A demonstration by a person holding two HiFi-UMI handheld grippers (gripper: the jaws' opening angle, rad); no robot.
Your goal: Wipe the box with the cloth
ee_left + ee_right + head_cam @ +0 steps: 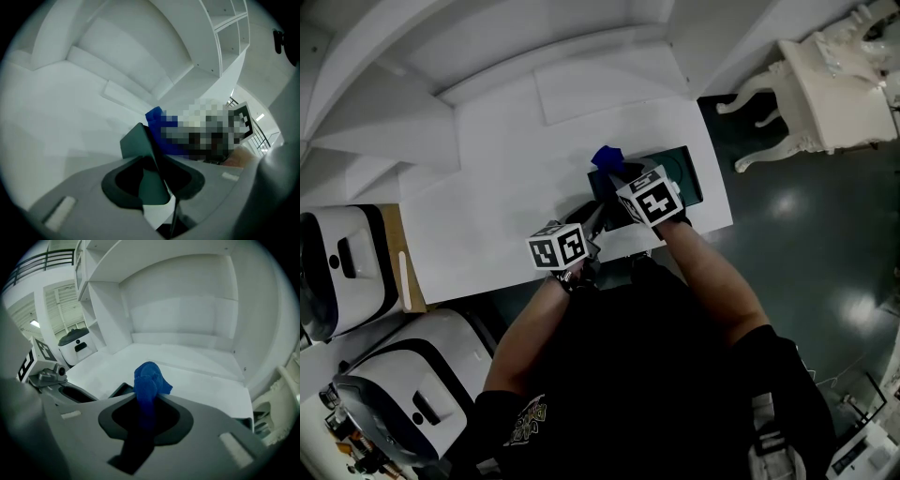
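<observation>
The box (688, 178) is dark green and low. It lies near the front right corner of the white table (506, 206). One thin wall of it is clamped between the jaws of my left gripper (154, 185). The cloth (149, 378) is blue and bunched. My right gripper (146, 416) pinches it, and its tuft stands over the box.

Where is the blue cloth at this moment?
In the head view the cloth is clamped in the right gripper at the left end of the box on the white table.
</observation>
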